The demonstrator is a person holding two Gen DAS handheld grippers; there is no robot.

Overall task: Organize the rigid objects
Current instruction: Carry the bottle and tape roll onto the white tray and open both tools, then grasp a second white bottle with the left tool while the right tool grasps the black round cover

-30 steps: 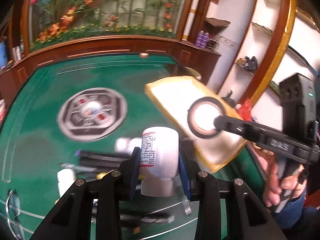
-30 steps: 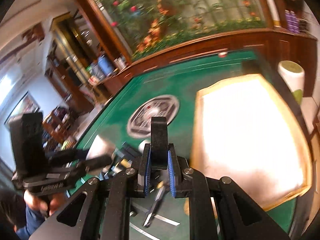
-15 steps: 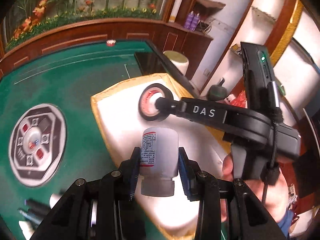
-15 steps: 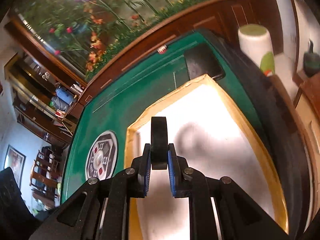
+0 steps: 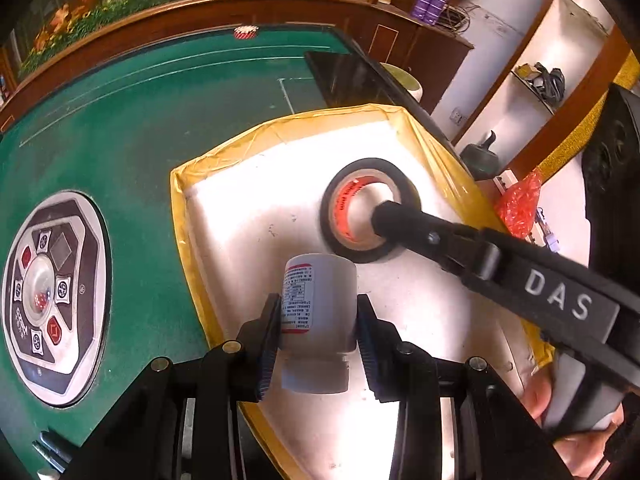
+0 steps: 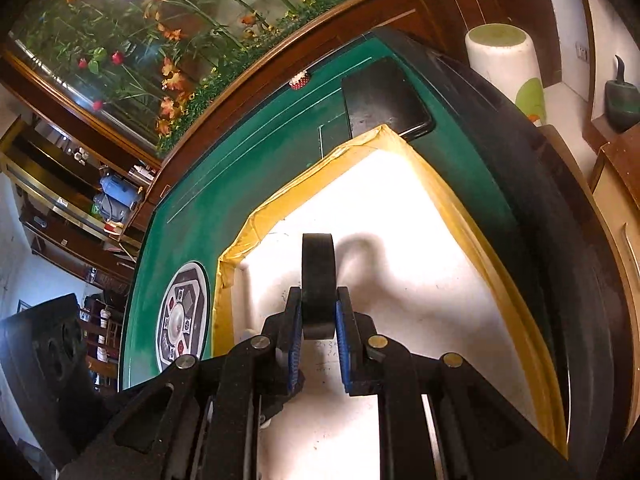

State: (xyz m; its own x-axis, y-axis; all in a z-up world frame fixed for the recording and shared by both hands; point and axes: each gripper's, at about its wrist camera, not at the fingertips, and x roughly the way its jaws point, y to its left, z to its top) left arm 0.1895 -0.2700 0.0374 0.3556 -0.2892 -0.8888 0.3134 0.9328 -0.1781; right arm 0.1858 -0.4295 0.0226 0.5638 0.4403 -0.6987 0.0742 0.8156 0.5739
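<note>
My left gripper (image 5: 317, 320) is shut on a white pill bottle (image 5: 318, 308) with a red-edged label, held over the white tray (image 5: 256, 204) with its yellow taped rim. My right gripper (image 6: 318, 316) is shut on a black tape roll (image 6: 318, 276), held on edge just above the tray floor (image 6: 400, 248). In the left wrist view the tape roll (image 5: 340, 184) shows its orange core, with the right gripper's finger (image 5: 420, 228) across it, just beyond the bottle.
The tray lies on a green felt game table (image 5: 140, 120) with a round dice console (image 5: 44, 292) to the left. A black panel (image 6: 384, 96) sits past the tray's far corner. Pens (image 5: 52, 448) lie at lower left. A white stool (image 6: 504, 64) stands off the table.
Both grippers have swung right from the cluttered table area to over the tray, carrying the bottle and the tape roll. The tape roll has come down close to the tray floor.
</note>
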